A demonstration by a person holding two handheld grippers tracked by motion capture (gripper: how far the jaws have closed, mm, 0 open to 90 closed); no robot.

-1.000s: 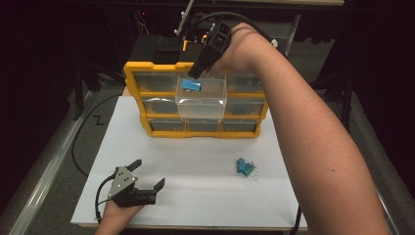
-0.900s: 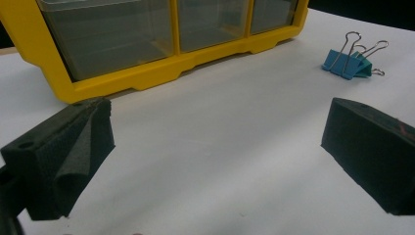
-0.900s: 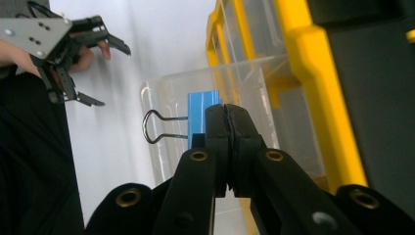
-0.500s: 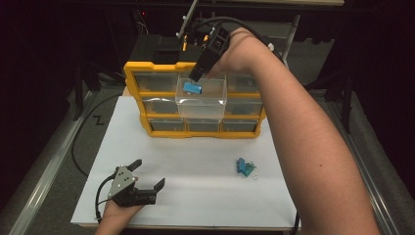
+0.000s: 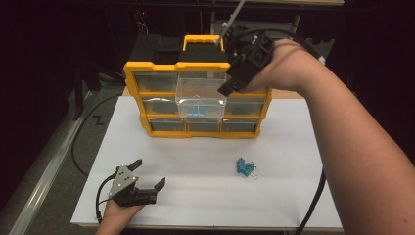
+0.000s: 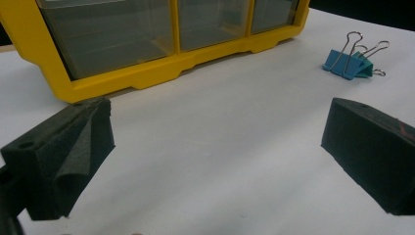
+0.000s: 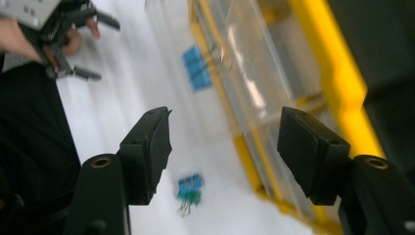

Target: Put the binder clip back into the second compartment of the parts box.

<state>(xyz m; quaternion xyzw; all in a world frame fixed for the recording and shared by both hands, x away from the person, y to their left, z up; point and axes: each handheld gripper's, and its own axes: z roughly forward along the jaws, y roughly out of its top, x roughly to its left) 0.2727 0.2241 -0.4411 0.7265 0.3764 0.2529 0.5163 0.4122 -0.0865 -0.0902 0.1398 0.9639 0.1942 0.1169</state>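
High view, right gripper (image 5: 226, 91) upper centre, black foam jaws just opened, empty, blue binder clip (image 5: 197, 113) dim inside clear pulled-out drawer (image 5: 200, 95), yellow organiser (image 5: 197, 100), left gripper (image 5: 149, 174) wide apart, empty, lower left.

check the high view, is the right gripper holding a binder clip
No, the right gripper hangs open and empty by the pulled-out drawer, where a blue binder clip lies.
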